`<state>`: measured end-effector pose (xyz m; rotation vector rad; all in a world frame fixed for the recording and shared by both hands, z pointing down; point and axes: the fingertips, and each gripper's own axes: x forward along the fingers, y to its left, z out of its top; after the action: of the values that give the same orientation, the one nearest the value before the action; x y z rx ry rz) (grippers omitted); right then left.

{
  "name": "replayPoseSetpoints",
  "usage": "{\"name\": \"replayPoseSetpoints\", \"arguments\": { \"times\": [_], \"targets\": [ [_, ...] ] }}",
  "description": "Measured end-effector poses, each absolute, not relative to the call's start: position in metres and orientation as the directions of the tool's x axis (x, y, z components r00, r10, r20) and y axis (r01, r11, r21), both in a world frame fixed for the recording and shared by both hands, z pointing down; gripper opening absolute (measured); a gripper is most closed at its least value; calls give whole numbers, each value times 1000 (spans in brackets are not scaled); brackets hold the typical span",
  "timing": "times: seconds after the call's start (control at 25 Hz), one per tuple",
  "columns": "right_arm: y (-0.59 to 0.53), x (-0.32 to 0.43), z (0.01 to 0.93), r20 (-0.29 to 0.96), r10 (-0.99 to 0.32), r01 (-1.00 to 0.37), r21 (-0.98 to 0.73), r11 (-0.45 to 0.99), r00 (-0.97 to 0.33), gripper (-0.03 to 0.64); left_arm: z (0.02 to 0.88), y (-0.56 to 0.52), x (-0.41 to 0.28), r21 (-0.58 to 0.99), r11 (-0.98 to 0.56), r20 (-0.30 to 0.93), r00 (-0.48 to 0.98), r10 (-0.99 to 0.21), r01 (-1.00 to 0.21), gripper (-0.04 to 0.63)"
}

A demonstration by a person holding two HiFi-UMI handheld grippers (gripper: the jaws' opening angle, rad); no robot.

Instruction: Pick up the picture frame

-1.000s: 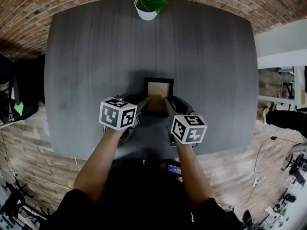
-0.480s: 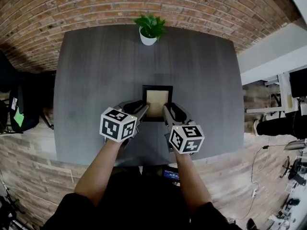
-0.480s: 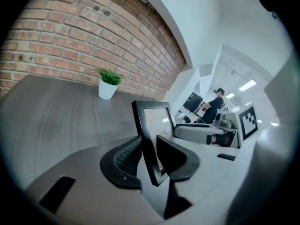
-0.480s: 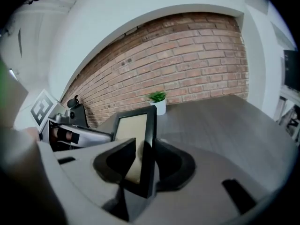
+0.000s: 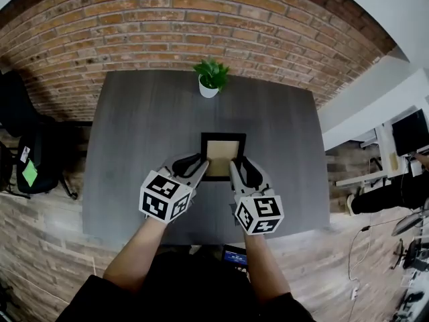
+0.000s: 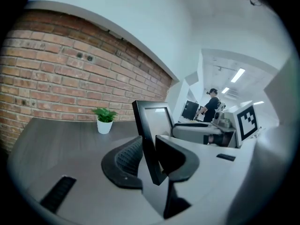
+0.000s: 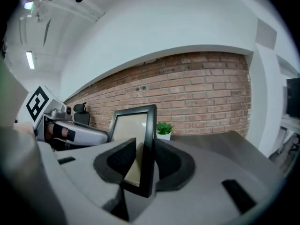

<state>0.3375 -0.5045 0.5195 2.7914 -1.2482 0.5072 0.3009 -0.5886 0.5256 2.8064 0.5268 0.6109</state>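
A black picture frame (image 5: 223, 154) with a tan panel hangs in the air above the dark grey table (image 5: 134, 146), held by its lower corners. My left gripper (image 5: 200, 168) is shut on its left edge, and my right gripper (image 5: 235, 171) is shut on its right edge. In the left gripper view the frame (image 6: 146, 125) stands edge-on, pinched by the left gripper (image 6: 151, 159). The right gripper view shows the frame (image 7: 136, 128) clamped in the right gripper (image 7: 142, 165), its lower corner hidden by the jaws.
A small potted plant (image 5: 212, 79) stands at the table's far edge against the brick wall (image 5: 201, 19). A black chair (image 5: 23, 136) is at the left. A person (image 5: 392, 190) is at the right, beyond the table; another person (image 6: 212, 104) stands far off.
Both grippers have risen with the frame, lifting it off the table. The table and plant now look smaller and farther below.
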Motion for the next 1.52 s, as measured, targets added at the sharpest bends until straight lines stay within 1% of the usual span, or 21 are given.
{"name": "replayPoseSetpoints", "arguments": {
  "times": [0.2, 0.44, 0.6, 0.72, 1.12, 1.52],
  "targets": [
    [-480, 325, 472, 203, -738, -744, -59, -666, 644, 123, 485, -566, 291, 239, -926, 300, 885, 355, 291, 75],
    [-446, 297, 441, 115, -777, -777, -52, -627, 619, 118, 451, -535, 261, 181, -953, 231, 932, 281, 243, 63],
    [-424, 278, 424, 87, -798, -798, -48, -601, 596, 105, 433, -514, 238, 155, -965, 198, 950, 242, 213, 61],
    [-412, 261, 413, 58, -813, -812, -34, -582, 580, 82, 421, -503, 221, 139, -972, 177, 961, 214, 191, 61],
    [-365, 193, 392, -1, -849, -849, -9, -528, 528, 80, 388, -455, 149, 94, -985, 101, 983, 155, 146, 61],
    [-334, 128, 379, -43, -868, -869, -42, -494, 495, 81, 368, -423, 80, 71, -988, 79, 987, 139, 134, 60]
  ]
}}
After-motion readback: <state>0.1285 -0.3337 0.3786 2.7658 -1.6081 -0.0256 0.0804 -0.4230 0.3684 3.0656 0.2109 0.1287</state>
